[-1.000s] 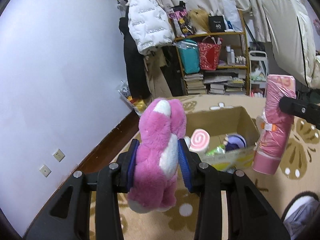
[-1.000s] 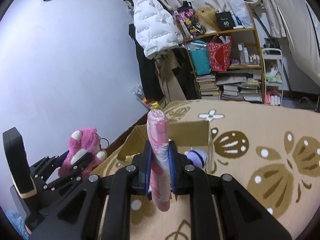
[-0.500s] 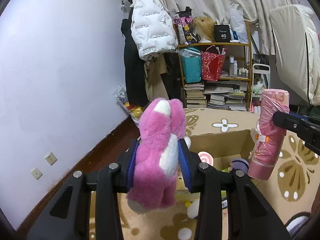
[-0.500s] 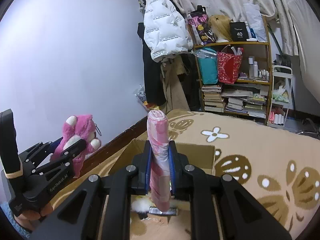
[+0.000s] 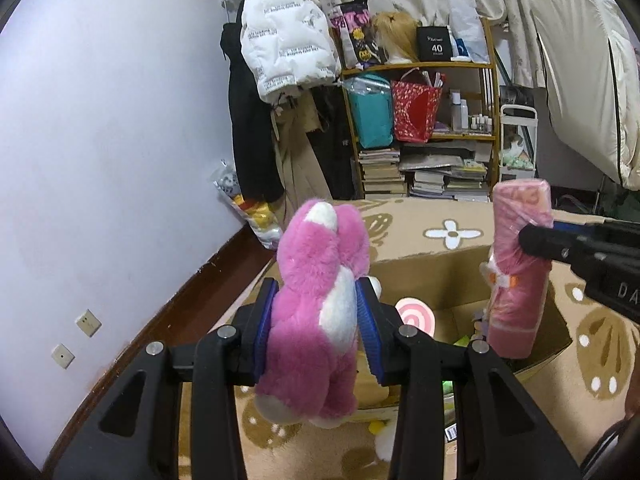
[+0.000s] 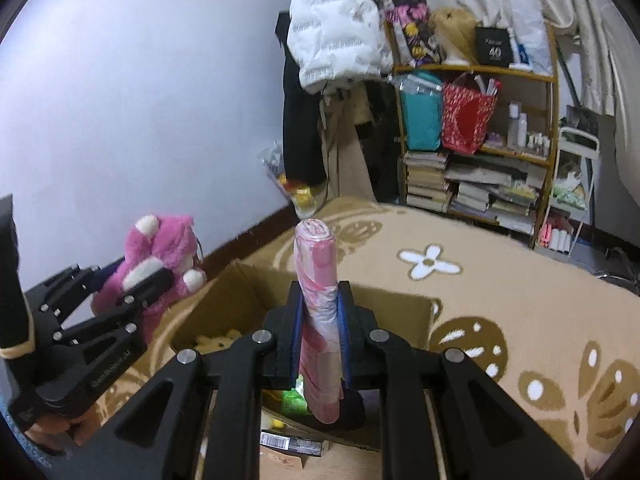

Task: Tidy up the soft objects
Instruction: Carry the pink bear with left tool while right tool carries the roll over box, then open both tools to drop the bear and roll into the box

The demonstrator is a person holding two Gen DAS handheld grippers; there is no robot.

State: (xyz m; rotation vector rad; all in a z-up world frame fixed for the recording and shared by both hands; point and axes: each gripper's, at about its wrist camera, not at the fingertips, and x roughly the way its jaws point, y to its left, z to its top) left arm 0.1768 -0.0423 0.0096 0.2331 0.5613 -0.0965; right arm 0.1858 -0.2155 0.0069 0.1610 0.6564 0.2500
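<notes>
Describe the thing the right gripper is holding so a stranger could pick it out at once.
Start at the open cardboard box on the patterned carpet. Over it, the right gripper has its jaws shut on a pink wrapped roll held upright. Unlike the furry pink plush bear in the left gripper, it is a smooth, plastic-wrapped cylinder.

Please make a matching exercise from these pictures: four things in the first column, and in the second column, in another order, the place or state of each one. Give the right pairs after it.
Column 1
1. pink plush toy
2. pink wrapped roll
3. cardboard box
4. white puffer jacket

Column 2
A. stands open on the patterned carpet
B. clamped in the right gripper
C. hangs by the wall, beside the shelf
D. clamped in the left gripper

Pairs: 1-D, 2-B, 3-A, 4-C
</notes>
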